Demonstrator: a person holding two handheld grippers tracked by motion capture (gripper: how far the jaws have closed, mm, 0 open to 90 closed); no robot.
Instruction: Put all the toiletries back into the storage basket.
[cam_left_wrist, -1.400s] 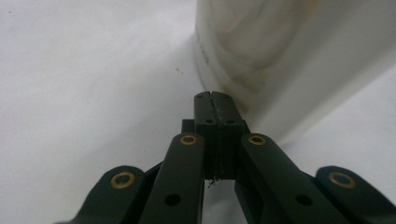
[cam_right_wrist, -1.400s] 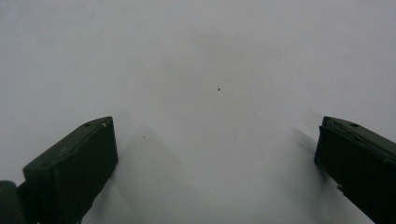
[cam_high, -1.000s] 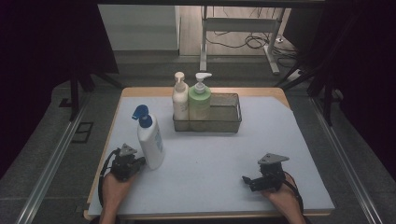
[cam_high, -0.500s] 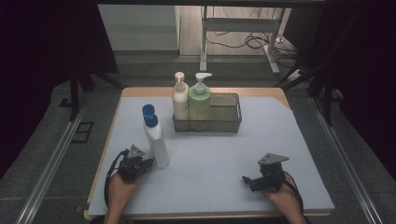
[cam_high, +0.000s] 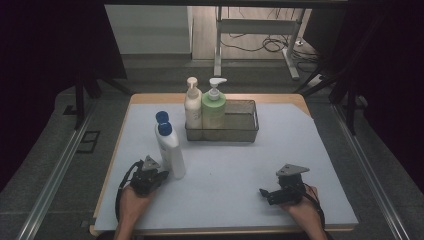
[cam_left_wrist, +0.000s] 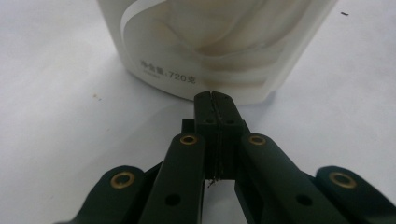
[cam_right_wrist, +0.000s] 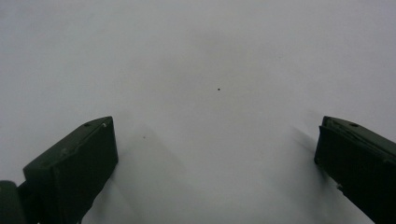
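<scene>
- The left gripper (cam_high: 159, 176) sits low at the near left of the bench (cam_high: 240, 200), with its fingers (cam_left_wrist: 206, 109) pressed flat together and nothing between them.
- In the left gripper view the closed tips point at the foot of the white bottle (cam_left_wrist: 210, 42), right at its base; whether they touch it I cannot tell.
- The white bottle (cam_high: 170, 152) with a blue cap stands on the white sheet covering the bench, leaning a little away from upright, just beside the left gripper and apart from the basket.
- The wire basket (cam_high: 240, 131) stands toward the far middle of the bench; a cream pump bottle (cam_high: 192, 102) and a green pump bottle (cam_high: 214, 107) stand side by side in its left end.
- The right gripper (cam_high: 264, 194) rests at the near right of the bench, well apart from the bottles.
- Its fingers (cam_right_wrist: 70, 168) stand wide apart over bare sheet, holding nothing.
</scene>
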